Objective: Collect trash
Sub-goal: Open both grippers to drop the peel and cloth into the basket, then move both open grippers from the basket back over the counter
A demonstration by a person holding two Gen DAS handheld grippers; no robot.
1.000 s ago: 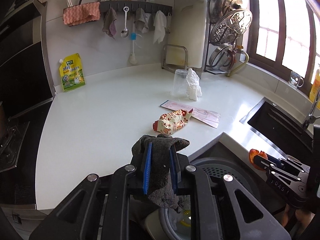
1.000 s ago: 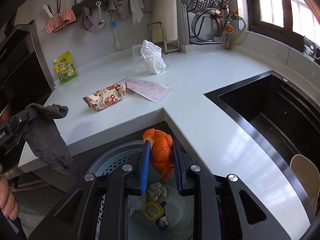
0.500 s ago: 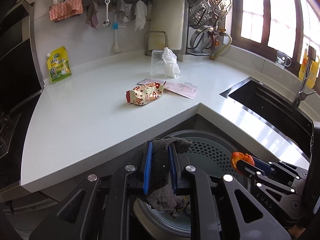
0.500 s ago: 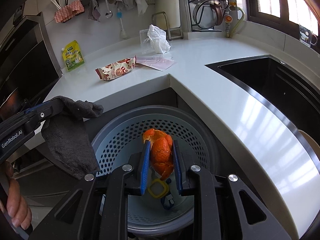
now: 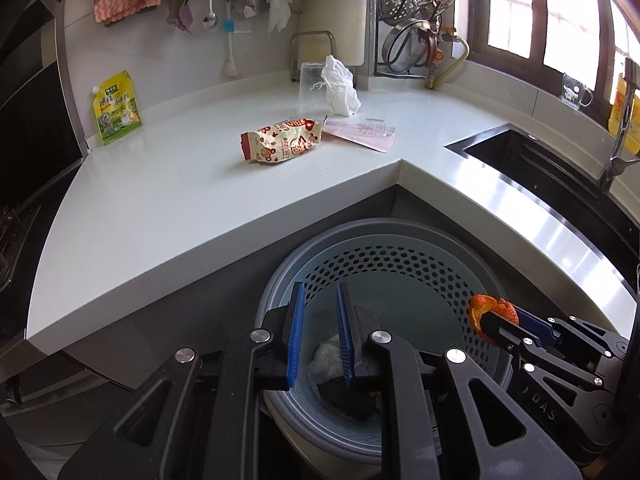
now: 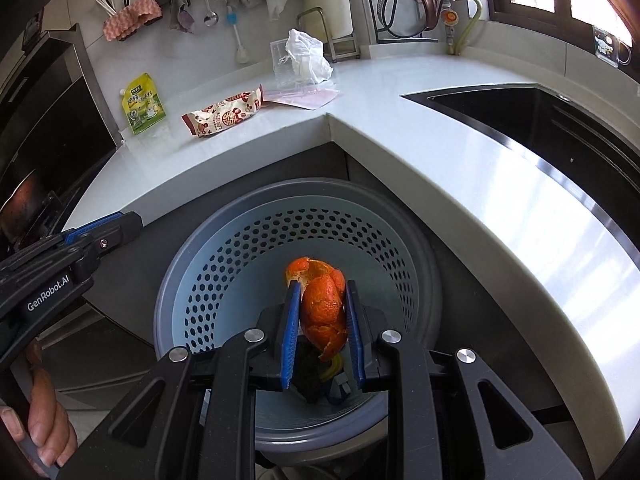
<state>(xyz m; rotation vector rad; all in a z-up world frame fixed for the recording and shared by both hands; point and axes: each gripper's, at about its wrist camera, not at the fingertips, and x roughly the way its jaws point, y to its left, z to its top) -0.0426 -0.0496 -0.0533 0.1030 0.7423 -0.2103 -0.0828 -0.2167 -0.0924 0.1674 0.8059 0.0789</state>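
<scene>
A grey perforated bin [image 5: 360,228] [image 6: 280,188] stands on the floor under the counter's corner. My left gripper [image 5: 319,292] [image 6: 108,232] hangs over its left side, pads a narrow gap apart and empty. A dark grey rag [image 5: 348,400] [image 6: 308,372] lies in the bin's bottom among other bits. My right gripper [image 6: 320,292] [image 5: 492,316] is over the bin, shut on an orange peel [image 6: 320,312] [image 5: 486,310]. On the counter lie a red-and-cream snack wrapper [image 5: 284,140] [image 6: 224,114], a pink packet [image 5: 360,132] and a crumpled white bag [image 5: 340,88] beside a clear cup [image 5: 310,88].
The white counter [image 5: 180,208] wraps round the bin, its corner edge close above the rim. A black sink [image 5: 560,176] lies to the right, a yellow-green pouch [image 5: 116,110] leans at the back left. A hand [image 6: 44,432] holds the left gripper's handle.
Both grippers sank from counter height to just over the bin. The grey rag has left the left gripper and now lies in the bin. The right gripper still grips the peel.
</scene>
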